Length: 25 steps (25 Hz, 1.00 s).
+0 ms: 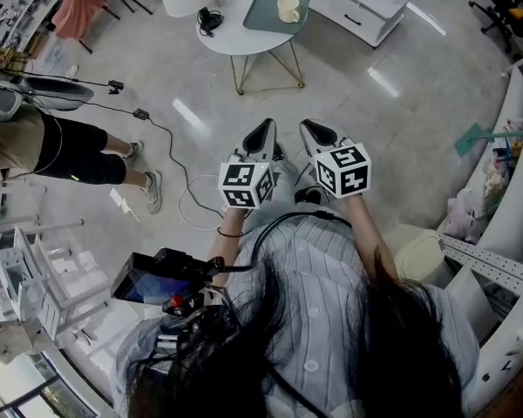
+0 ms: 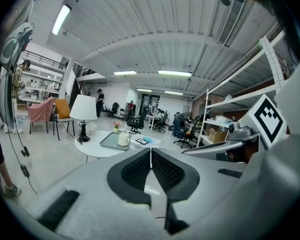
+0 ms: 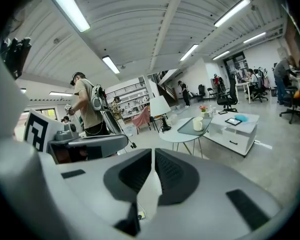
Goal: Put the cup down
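Observation:
A cream cup [image 1: 288,9] stands on a grey-green tray [image 1: 270,11] on the round white table [image 1: 235,37], far ahead of me. The same cup [image 2: 123,139] shows in the left gripper view and small [image 3: 197,124] in the right gripper view. My left gripper [image 1: 260,138] and right gripper [image 1: 318,135] are held side by side close to my body, well short of the table. Both have their jaws shut together with nothing between them; the left gripper [image 2: 150,154] and the right gripper [image 3: 153,156] each point toward the table.
A white lamp [image 2: 83,115] and black headphones [image 1: 209,20] sit on the round table. A low white cabinet [image 1: 357,3] stands right of it. A person [image 1: 61,151] stands at the left with cables [image 1: 170,159] on the floor. White shelving [image 1: 497,268] lies at my right.

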Each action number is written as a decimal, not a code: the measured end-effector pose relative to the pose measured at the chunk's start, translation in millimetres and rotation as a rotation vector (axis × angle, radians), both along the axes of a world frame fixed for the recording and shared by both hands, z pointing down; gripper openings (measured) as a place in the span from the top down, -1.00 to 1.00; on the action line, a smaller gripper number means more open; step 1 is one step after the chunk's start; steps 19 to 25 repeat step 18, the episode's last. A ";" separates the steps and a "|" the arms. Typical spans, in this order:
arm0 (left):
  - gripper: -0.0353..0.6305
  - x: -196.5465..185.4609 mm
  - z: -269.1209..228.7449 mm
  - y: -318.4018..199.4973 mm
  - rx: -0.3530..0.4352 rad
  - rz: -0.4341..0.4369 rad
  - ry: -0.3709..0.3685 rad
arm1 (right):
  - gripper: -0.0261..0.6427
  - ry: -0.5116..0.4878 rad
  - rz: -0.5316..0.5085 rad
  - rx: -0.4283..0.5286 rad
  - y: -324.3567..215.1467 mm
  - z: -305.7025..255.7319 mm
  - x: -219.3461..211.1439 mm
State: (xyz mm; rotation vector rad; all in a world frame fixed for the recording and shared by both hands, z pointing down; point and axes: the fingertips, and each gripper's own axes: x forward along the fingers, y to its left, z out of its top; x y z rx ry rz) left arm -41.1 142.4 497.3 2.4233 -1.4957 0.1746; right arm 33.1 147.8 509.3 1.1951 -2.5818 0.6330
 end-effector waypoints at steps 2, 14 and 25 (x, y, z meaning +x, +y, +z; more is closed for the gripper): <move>0.84 2.4 -1.6 -1.1 0.002 0.005 -0.001 | 0.79 0.001 0.004 0.001 -0.8 -1.3 2.3; 0.84 13.8 -2.5 -8.8 0.010 0.023 0.007 | 0.79 0.008 0.011 0.003 -6.1 -1.1 11.8; 0.84 15.8 0.4 -13.2 0.010 0.024 0.003 | 0.79 0.007 0.009 0.003 -11.6 1.5 13.2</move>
